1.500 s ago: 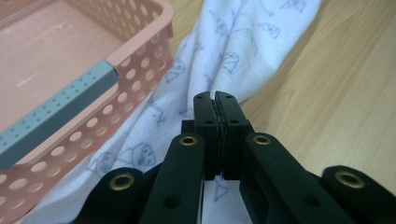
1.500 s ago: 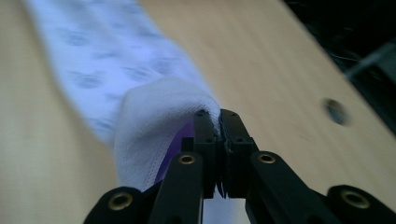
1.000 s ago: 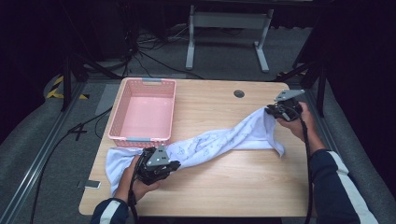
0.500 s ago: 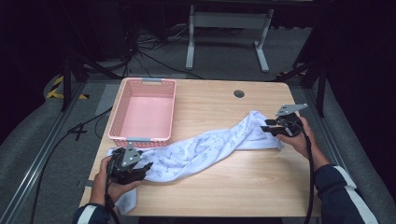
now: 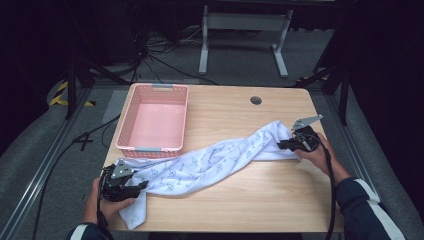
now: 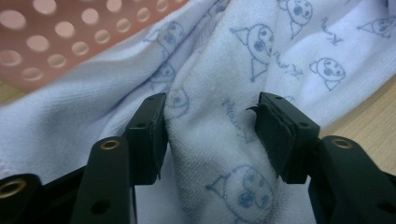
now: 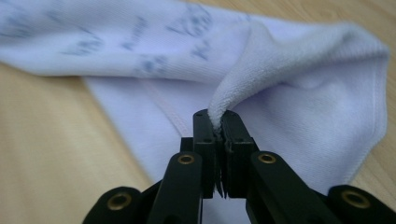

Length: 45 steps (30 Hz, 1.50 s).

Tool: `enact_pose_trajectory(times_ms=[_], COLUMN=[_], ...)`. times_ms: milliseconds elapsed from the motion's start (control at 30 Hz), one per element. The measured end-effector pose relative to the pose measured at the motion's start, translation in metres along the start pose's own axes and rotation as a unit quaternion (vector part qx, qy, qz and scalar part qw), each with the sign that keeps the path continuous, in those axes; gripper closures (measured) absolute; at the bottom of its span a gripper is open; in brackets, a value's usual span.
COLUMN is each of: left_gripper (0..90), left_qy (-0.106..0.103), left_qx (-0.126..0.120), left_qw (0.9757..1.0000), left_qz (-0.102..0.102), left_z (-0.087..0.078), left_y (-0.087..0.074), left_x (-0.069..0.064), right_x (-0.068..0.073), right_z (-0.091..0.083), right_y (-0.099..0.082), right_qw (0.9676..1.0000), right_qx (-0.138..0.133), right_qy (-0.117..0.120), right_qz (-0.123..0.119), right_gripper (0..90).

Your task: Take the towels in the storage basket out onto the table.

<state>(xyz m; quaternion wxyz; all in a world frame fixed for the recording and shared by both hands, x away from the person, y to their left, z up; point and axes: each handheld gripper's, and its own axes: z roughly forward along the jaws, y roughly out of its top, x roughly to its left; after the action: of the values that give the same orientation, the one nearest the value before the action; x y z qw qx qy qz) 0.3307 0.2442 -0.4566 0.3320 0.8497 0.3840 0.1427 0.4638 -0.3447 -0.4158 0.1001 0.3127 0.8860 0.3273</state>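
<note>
The left claw (image 5: 134,187) is held low at the near left corner of the counter (image 5: 240,200), with the hand (image 5: 102,202) behind it at the counter's front edge. Its jaws are spread, a raised fold of the towel (image 5: 210,160) standing between them; one pad touches the cloth, the other is apart from it. The right claw (image 5: 284,145) is held level near the right edge, pointed inward, with the forearm reaching in from the near right corner. Its jaws have just been closing and are now pressed together on a pinched ridge of the towel's end.

The towel is stretched long and bunched across the counter, its long axis running from near left to far right. One corner is draped over the front edge. The pink basket (image 5: 131,125) is just beyond the left end, touching the cloth. Bare wood is left at the near right and far middle.
</note>
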Motion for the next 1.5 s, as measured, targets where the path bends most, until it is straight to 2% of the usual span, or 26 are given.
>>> enact_pose_trajectory(times_ms=[100, 167, 200, 267, 333, 367, 467, 500, 600, 633, 767, 800, 867, 900, 933, 967, 1067, 1100, 1133, 1167, 1200, 1267, 1300, 1333, 1400, 1500], left_gripper=[63.5, 77.9, 81.4, 83.3, 83.6, 83.6, 83.6, 83.5, 83.5, 83.4, 81.5, 78.0, 68.6, 66.2, 59.3, 52.7, 47.9, 46.6, 44.6, 43.9, 42.2, 40.6, 40.5, 40.6, 40.3, 39.7], left_qy=[-0.021, -0.012, -0.019, -0.029, -0.039, -0.057, -0.071, -0.080, -0.108, -0.119, -0.168, -0.161, -0.163, -0.157, -0.138, -0.131, -0.108, -0.108, -0.071, -0.044, -0.018, -0.004, 0.007, 0.028, 0.030, 0.039], left_qx=[-0.004, -0.011, -0.014, -0.048, -0.060, -0.082, -0.108, -0.126, -0.139, -0.136, -0.107, -0.094, -0.086, -0.087, -0.081, -0.075, -0.057, -0.057, -0.021, -0.007, 0.004, -0.001, -0.002, 0.013, 0.018, 0.012], left_qw=[0.9998, 0.9999, 0.9997, 0.9984, 0.9974, 0.9949, 0.9913, 0.9884, 0.9820, 0.9801, 0.9745, 0.9772, 0.9777, 0.9798, 0.9842, 0.9863, 0.9919, 0.9919, 0.9963, 0.9981, 0.9991, 0.9998, 0.9999, 0.9995, 0.9992, 0.9984], left_qz=[-0.007, -0.003, -0.006, -0.009, -0.010, -0.010, 0.020, 0.030, 0.069, 0.083, 0.104, 0.101, 0.100, 0.089, 0.076, 0.067, 0.035, 0.035, 0.043, 0.042, 0.038, 0.017, -0.007, -0.004, -0.022, -0.040], left_z=[0.000, -0.002, -0.005, -0.013, -0.018, -0.029, -0.048, -0.056, -0.073, -0.075, -0.072, -0.069, -0.066, -0.062, -0.059, -0.057, -0.044, -0.044, -0.032, -0.027, -0.022, -0.012, -0.008, -0.004, 0.002, 0.008], left_y=[-0.002, -0.001, 0.000, 0.003, 0.007, 0.016, 0.031, 0.036, 0.043, 0.044, 0.041, 0.040, 0.038, 0.038, 0.037, 0.037, 0.034, 0.034, 0.031, 0.029, 0.027, 0.021, 0.018, 0.017, 0.011, 0.006], left_x=[0.002, 0.002, 0.004, 0.008, 0.009, 0.007, 0.000, -0.006, -0.021, -0.026, -0.051, -0.056, -0.060, -0.060, -0.058, -0.055, -0.045, -0.045, -0.043, -0.043, -0.039, -0.030, -0.026, -0.020, -0.012, 0.000], right_x=[0.009, 0.009, 0.006, 0.000, -0.004, -0.007, -0.010, -0.010, -0.011, -0.012, -0.012, -0.010, -0.007, -0.006, -0.005, -0.003, 0.000, 0.000, -0.001, -0.002, -0.002, -0.003, -0.003, -0.002, 0.002, 0.005], right_z=[-0.047, -0.083, -0.101, -0.124, -0.132, -0.138, -0.153, -0.157, -0.172, -0.176, -0.185, -0.187, -0.189, -0.190, -0.190, -0.191, -0.192, -0.192, -0.191, -0.191, -0.190, -0.188, -0.186, -0.183, -0.171, -0.135], right_y=[-0.006, -0.016, -0.021, -0.029, -0.031, -0.032, -0.030, -0.030, -0.037, -0.042, -0.066, -0.074, -0.086, -0.092, -0.098, -0.105, -0.119, -0.122, -0.126, -0.128, -0.129, -0.127, -0.124, -0.119, -0.107, -0.085], right_qw=[0.9986, 0.9957, 0.9934, 0.9897, 0.9875, 0.9861, 0.9799, 0.9781, 0.9726, 0.9717, 0.9749, 0.9763, 0.9794, 0.9804, 0.9813, 0.9828, 0.9854, 0.9860, 0.9849, 0.9846, 0.9843, 0.9824, 0.9822, 0.9823, 0.9862, 0.9916], right_qx=[-0.052, -0.092, -0.113, -0.138, -0.152, -0.159, -0.187, -0.195, -0.215, -0.217, -0.194, -0.185, -0.161, -0.151, -0.143, -0.130, -0.101, -0.087, -0.074, -0.058, -0.051, -0.051, -0.048, -0.051, -0.062, -0.058], right_qy=[0.006, -0.004, -0.016, -0.026, -0.026, -0.029, -0.051, -0.056, -0.067, -0.067, -0.062, -0.060, -0.067, -0.070, -0.068, -0.067, -0.064, -0.069, -0.084, -0.091, -0.097, -0.109, -0.116, -0.121, -0.112, -0.092], right_qz=[-0.001, 0.004, 0.011, 0.026, 0.031, 0.037, 0.045, 0.048, 0.058, 0.063, 0.090, 0.096, 0.102, 0.105, 0.109, 0.112, 0.122, 0.124, 0.133, 0.137, 0.138, 0.143, 0.140, 0.133, 0.105, 0.071], right_gripper=[86.4, 86.7, 86.7, 86.8, 86.8, 86.9, 86.9, 86.9, 86.9, 86.8, 86.6, 86.5, 86.4, 86.3, 86.1, 85.9, 82.5, 79.7, 76.5, 73.3, 70.9, 60.5, 58.8, 58.1, 58.8, 59.0])
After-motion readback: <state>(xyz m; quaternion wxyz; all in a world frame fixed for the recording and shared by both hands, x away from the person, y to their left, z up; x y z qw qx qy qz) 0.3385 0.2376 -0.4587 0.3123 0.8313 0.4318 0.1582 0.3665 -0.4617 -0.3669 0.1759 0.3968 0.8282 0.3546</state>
